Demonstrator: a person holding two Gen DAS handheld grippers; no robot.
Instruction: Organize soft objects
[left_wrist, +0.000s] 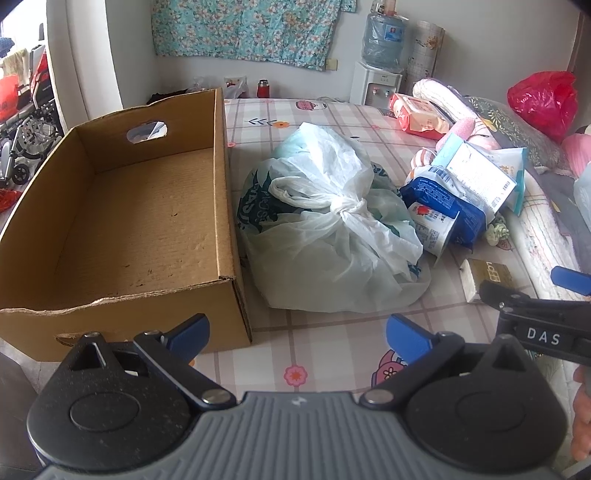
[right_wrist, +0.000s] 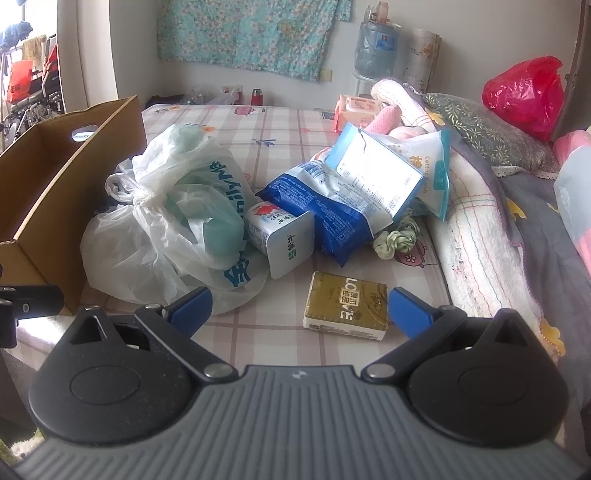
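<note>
Brown corrugated cardboard makes up the box (left_wrist: 147, 221), which stands empty along the left side of the bed (left_wrist: 332, 350), its near wall torn along the top. Touching its right wall lies the knotted white plastic bag (left_wrist: 332, 229), bulky and loose. Further toward the bed's right edge is a heap of soft packets — a blue wrapper (right_wrist: 332, 206), a small tissue pack (right_wrist: 280, 236), a white-and-blue pouch (right_wrist: 376, 170) — with a green scrunchie (right_wrist: 397, 242) beside them and a gold tissue pack (right_wrist: 347, 304) alone near the front edge.

The left gripper (left_wrist: 297, 332) hovers over the near edge with its jaws spread wide and nothing between them. The right gripper (right_wrist: 299, 308) is likewise wide open and empty, its blue fingers (right_wrist: 408, 310) flanking the gold pack without touching it (it looks like the likeliest first pick).

Nothing has gone into the box yet. The risks, as I judge them: the gold pack's slick wrap may squirt out of a shallow pinch; the bag, seized by loose film rather than the knot, could stretch or sag and snag on the torn cardboard edge — and dragging it might topple the leaning packets.
</note>
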